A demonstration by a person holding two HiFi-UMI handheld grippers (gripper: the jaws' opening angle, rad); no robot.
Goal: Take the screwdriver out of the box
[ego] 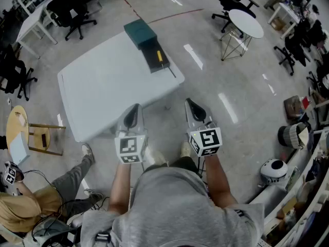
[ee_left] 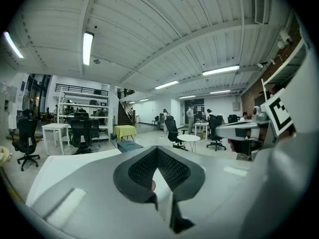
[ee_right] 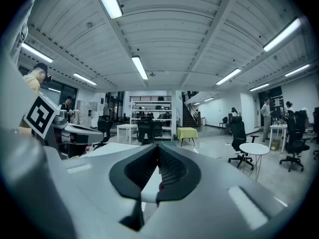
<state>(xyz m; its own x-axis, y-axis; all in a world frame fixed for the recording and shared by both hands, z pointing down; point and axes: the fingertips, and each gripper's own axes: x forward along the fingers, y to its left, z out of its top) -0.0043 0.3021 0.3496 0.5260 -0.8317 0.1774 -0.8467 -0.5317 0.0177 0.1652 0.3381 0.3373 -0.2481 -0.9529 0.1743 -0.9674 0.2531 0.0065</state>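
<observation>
Surface: a white rectangular surface (ego: 103, 86) stands at an angle on the grey floor, with one corner towards the person.
Box: the box (ego: 146, 45) sits at the far right corner of the surface, lying open. Its teal lid (ego: 140, 33) is on the far side and its black tray (ego: 154, 60) on the near side.
Screwdriver: the screwdriver (ego: 159, 56) has a yellow handle and lies in the black tray, along its length. Its tip is too small to make out, though it seems to point towards the near end.
Left gripper: the left gripper (ego: 134, 108) is held out over the near edge of the surface. In its own view its jaws (ee_left: 157, 151) meet at the tips with nothing between them.
Right gripper: the right gripper (ego: 191, 104) is held just off the near right edge of the surface, over the floor. Its jaws (ee_right: 158, 148) are closed together and hold nothing.
Screwdriver relative to grippers: it lies well apart from both grippers, beyond them at the far side of the surface. It is between their two lines and slightly closer to the right one.
Surroundings: a round white table (ego: 245, 23) stands on the floor to the far right, and a seated person (ego: 31, 205) is at the near left.
</observation>
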